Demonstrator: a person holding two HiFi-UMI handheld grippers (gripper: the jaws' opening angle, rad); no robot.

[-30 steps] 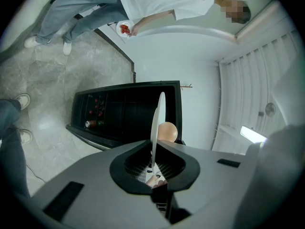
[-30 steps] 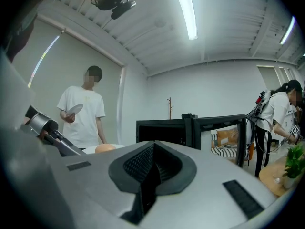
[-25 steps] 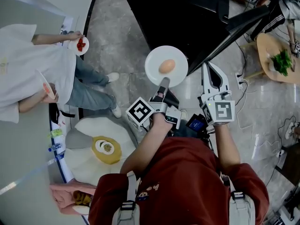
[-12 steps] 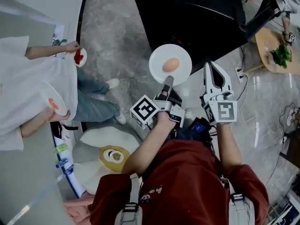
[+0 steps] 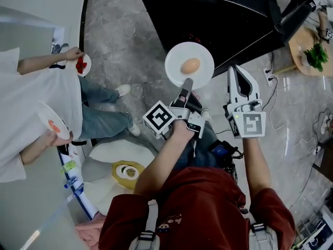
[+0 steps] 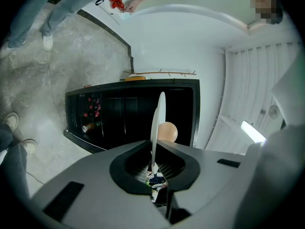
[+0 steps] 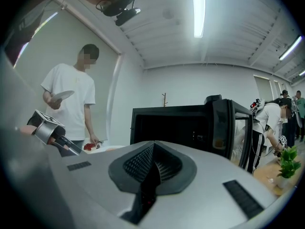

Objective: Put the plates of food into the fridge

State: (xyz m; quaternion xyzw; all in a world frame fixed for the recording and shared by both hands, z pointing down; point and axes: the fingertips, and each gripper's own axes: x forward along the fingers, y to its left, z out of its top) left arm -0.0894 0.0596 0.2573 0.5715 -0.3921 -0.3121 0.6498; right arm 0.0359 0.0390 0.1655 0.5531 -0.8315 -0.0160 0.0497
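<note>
Pinching the near rim of the white plate [image 5: 177, 53] in the left gripper [image 5: 186, 85], jaws pressed on its edge, a brown egg [image 5: 190, 65] sitting on it. Holding it roughly level before the open black fridge [image 5: 223, 14], not yet inside: probably the carry-in step. Keeping the right gripper [image 5: 238, 73] pressed together on nothing, just beside. Needing next a level reach onto a shelf, minding the egg rolling.

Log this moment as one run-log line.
left gripper shut on plate rim | plate carries egg, in front of fridge | right gripper shut, empty | fridge door open
</note>
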